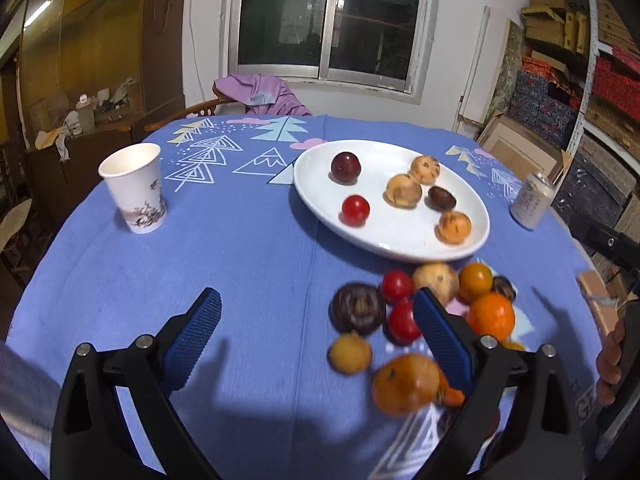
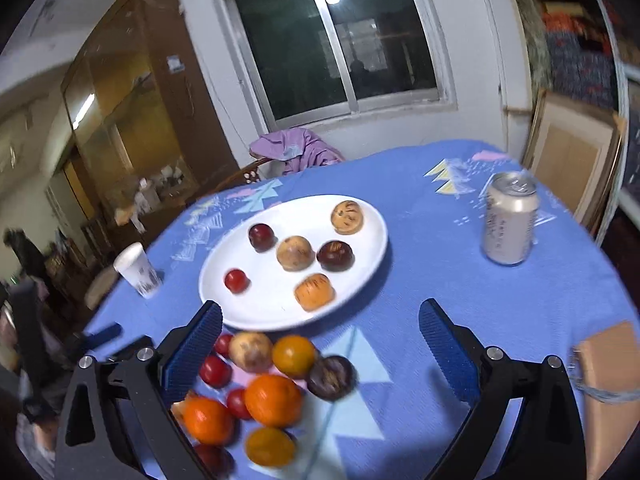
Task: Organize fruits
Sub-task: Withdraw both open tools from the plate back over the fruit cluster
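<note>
fruit [image 1: 424, 320] lies heaped on the cloth just beside the plate [image 1: 320, 204], which holds six pieces. we hold both the left gripper [image 1: 316, 344] and right gripper [image 2: 320, 356] spread wide, empty. next we likely pick one from the heap, cleanly.

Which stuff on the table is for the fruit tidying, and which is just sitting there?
For the job:
- white plate, six fruits on it
- loose fruit pile on the cloth
- left gripper, open
- right gripper, open

Just sitting there:
- paper cup
- drink can
- purple garment on the chair
</note>
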Demonstrator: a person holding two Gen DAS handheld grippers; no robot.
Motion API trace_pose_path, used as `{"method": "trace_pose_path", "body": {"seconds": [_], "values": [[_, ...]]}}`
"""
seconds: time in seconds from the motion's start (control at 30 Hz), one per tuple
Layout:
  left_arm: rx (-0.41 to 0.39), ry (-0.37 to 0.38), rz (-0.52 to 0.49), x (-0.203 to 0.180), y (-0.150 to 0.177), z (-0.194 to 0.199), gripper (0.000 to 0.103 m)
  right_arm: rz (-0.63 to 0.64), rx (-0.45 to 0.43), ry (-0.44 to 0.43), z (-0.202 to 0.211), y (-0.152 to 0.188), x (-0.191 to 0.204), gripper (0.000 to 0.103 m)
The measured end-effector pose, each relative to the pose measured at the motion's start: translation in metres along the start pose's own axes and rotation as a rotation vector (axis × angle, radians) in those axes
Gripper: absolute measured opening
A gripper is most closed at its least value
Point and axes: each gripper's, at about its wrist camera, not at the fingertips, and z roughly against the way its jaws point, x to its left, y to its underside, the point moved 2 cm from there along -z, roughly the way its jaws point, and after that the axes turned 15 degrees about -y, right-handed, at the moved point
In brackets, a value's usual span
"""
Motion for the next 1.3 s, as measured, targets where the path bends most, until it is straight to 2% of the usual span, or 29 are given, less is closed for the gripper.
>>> {"method": "trace_pose_path", "body": {"seconds": [0.13,0.3,0.47,0.53,0.6,0.63,0.67,0.73,0.8,1.0,1.1,1.17,1.23,1.3], "values": [[-0.004,-0.002,-0.084,-0.015,0.028,0.014,0.098,0.018,-0.032,-0.014,0.022,0.018,0.008,0.100],[-0.053,-0.091,-0.219,-0.039,0.043,0.016,0.099,-0.110,-0.028,-0.059,0.024,0.027,-0.009,0.100],[-0.055,-0.099,-0.189,-0.030,0.036,0.012,0.099,-0.219,-0.008,-0.099,0.020,0.033,-0.022,0.100],[-0.078,-0.178,-0.179,-0.016,0.030,0.011,0.099,-0.237,-0.013,-0.102,0.020,0.034,-0.024,0.100],[-0.087,-0.304,-0.130,0.007,0.024,0.007,0.099,-0.249,-0.023,-0.098,0.023,0.034,-0.026,0.100],[-0.070,-0.324,-0.095,0.019,0.022,0.004,0.099,-0.255,-0.026,-0.104,0.023,0.034,-0.026,0.100],[-0.046,-0.311,-0.052,0.031,0.022,0.002,0.099,-0.259,-0.028,-0.110,0.024,0.035,-0.026,0.100],[-0.007,-0.230,0.033,0.049,0.023,0.002,0.099,-0.257,-0.030,-0.117,0.025,0.033,-0.026,0.100],[-0.003,-0.184,0.061,0.053,0.027,0.006,0.099,-0.249,-0.031,-0.117,0.024,0.033,-0.024,0.100],[-0.020,-0.149,-0.112,0.019,0.047,0.014,0.099,-0.261,-0.025,-0.125,0.023,0.034,-0.026,0.100],[-0.023,-0.138,-0.093,0.021,0.050,0.019,0.099,-0.275,-0.027,-0.124,0.023,0.034,-0.028,0.100],[0.015,-0.109,-0.055,0.029,0.054,0.020,0.099,-0.284,-0.025,-0.130,0.022,0.035,-0.028,0.100],[0.065,-0.055,-0.024,0.036,0.062,0.022,0.098,-0.284,-0.023,-0.138,0.021,0.035,-0.028,0.100],[0.069,-0.016,-0.009,0.039,0.067,0.031,0.099,-0.280,-0.023,-0.139,0.021,0.035,-0.027,0.100]]}}
